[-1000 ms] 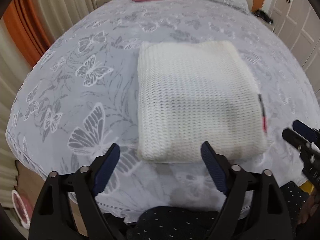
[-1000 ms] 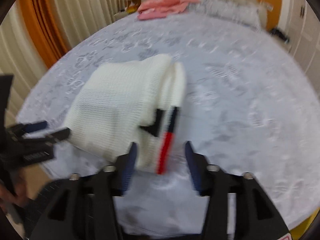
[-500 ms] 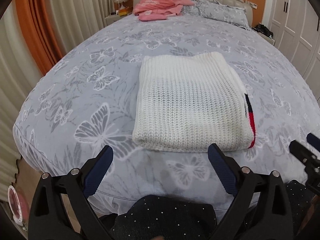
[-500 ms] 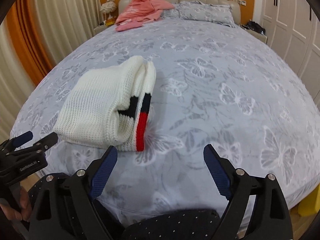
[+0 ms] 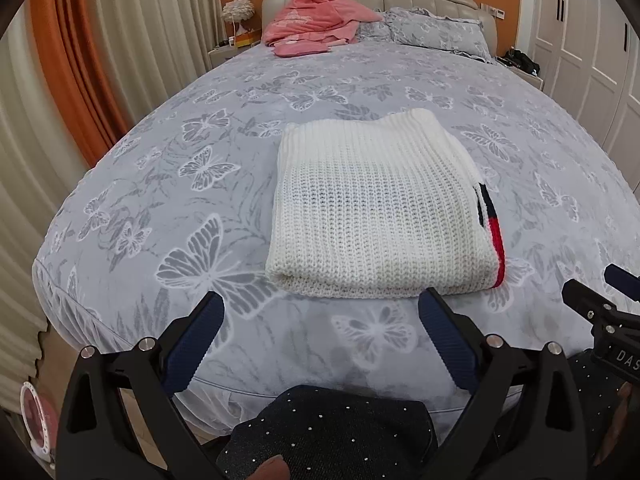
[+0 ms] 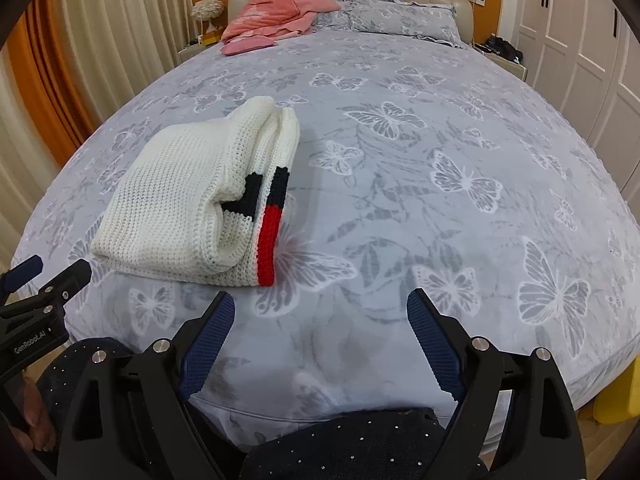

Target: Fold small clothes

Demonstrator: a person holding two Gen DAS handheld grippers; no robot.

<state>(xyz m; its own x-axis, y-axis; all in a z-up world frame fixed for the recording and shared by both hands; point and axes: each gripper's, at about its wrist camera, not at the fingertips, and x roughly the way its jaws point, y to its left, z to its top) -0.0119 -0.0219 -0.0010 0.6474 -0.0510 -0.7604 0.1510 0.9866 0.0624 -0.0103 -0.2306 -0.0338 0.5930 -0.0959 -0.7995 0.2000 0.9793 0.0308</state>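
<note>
A white knitted sweater [image 5: 376,208] lies folded in a rectangle on the butterfly-print bed [image 5: 192,184]. Its navy and red stripe runs along the right edge. My left gripper [image 5: 320,300] hovers just short of the sweater's near edge, open, with nothing between its blue pads. In the right wrist view the sweater [image 6: 180,204] sits to the left of my right gripper [image 6: 320,298]. That gripper is open over bare bedspread near the striped corner and touches nothing. Each gripper also shows at the edge of the other's view.
Pink clothes [image 5: 316,20] are piled by the headboard beside grey pillows [image 5: 436,28]. Curtains [image 5: 80,60] hang on the left and white wardrobe doors [image 6: 580,60] stand on the right. A person's knee in dark dotted trousers [image 5: 332,428] is below the grippers. A yellow object [image 6: 616,404] sits low right.
My right gripper's jaws spread wide and let go of the sweater's striped edge, which has dropped flat. Both grippers drew back toward the foot of the bed; the left jaws widened slightly.
</note>
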